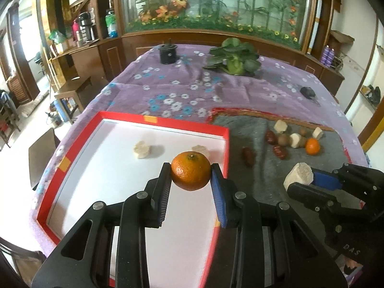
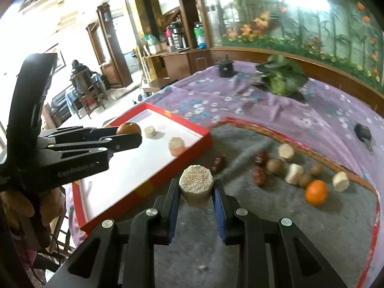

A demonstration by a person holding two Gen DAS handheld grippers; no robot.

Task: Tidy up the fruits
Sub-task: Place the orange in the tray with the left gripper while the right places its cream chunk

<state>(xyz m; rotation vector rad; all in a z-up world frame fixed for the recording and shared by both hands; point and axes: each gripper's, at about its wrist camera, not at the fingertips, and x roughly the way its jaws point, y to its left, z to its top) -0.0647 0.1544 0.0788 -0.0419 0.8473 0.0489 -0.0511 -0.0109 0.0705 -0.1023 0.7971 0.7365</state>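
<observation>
Clamped between the left tongs [image 1: 191, 174], a mandarin [image 1: 190, 171] hangs over the red-rimmed white tray [image 1: 153, 120], where two pale chunks [image 1: 142, 149] lie ahead. Right tongs [image 2: 196, 188] grasp another pale chunk [image 2: 196, 184] above the grey mat [image 2: 264, 228]; beyond them to the right lie a second mandarin [image 2: 316, 192], dates and brown round fruits.

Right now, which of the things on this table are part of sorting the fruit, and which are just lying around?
Part of the job:
- mandarin in the left gripper
- pale cut chunk in the right gripper
- red tray with two pale chunks
- loose pile on the grey mat: another mandarin, pale chunks, red dates, brown round fruits

Just lying about:
- leafy greens
- black canister
- small dark object
</observation>
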